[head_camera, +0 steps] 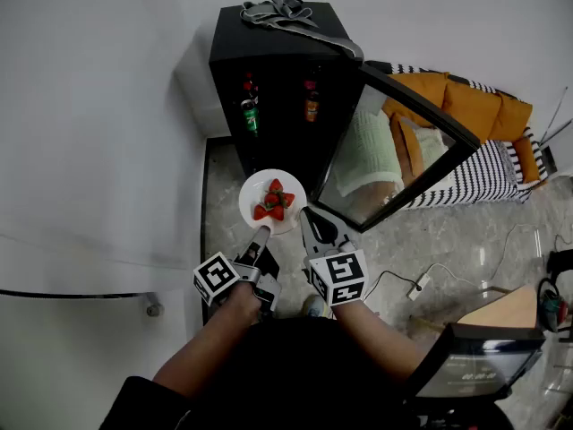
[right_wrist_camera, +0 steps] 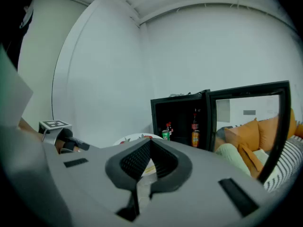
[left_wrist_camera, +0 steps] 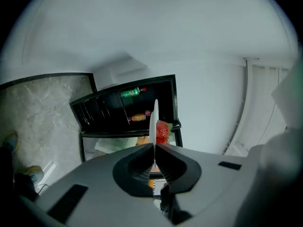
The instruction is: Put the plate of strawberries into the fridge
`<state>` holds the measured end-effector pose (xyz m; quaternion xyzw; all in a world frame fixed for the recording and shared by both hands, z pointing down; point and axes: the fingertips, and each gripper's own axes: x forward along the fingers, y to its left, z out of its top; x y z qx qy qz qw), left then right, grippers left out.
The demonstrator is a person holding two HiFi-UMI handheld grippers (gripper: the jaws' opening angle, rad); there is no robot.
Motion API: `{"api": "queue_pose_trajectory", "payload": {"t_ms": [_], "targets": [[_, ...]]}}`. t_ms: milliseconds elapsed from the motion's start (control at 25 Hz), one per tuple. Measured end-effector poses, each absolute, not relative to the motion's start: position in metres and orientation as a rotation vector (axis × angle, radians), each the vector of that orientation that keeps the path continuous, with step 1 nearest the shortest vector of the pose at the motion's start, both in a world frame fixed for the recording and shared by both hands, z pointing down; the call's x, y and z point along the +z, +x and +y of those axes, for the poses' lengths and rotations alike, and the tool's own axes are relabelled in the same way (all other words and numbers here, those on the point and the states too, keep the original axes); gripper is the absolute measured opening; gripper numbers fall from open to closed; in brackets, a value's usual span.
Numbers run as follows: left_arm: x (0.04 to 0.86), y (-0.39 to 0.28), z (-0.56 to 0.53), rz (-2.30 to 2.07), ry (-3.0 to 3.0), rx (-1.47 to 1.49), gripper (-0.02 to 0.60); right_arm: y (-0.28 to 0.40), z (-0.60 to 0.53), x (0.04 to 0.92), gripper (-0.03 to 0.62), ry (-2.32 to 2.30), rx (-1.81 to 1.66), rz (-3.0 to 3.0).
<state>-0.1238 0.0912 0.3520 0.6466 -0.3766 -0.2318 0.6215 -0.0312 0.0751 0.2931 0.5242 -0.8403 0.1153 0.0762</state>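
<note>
Plate (head_camera: 253, 189): white, in the air just in front of the open fridge (head_camera: 269, 47), not yet inside; strawberries (head_camera: 273, 201) piled at centre.
L gripper (head_camera: 261, 233): clamped on plate's near rim, wrist low, so dish rides about level & fruit won't roll.
R gripper (head_camera: 306, 215): jaws together, nothing btwn them; tip just beside plate's right edge, prob. on hand to steady it.
Door (head_camera: 421, 115): swung wide to the right, so the opening is free.
Inside: bottles (head_camera: 250, 106) stand towards the back; space in front looks enough, can't be sure.
Next: prob. push fwd, set down, let go.
</note>
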Motion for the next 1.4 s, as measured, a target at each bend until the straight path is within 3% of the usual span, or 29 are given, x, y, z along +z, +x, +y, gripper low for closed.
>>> {"api": "queue_pose_trajectory", "payload": {"t_ms": [1400], "targets": [[0.364,-0.055,0.157,-0.973,1.435,-0.617,0.014,0.034,0.134,0.306,0.006,1.415,0.254,-2.598]]}}
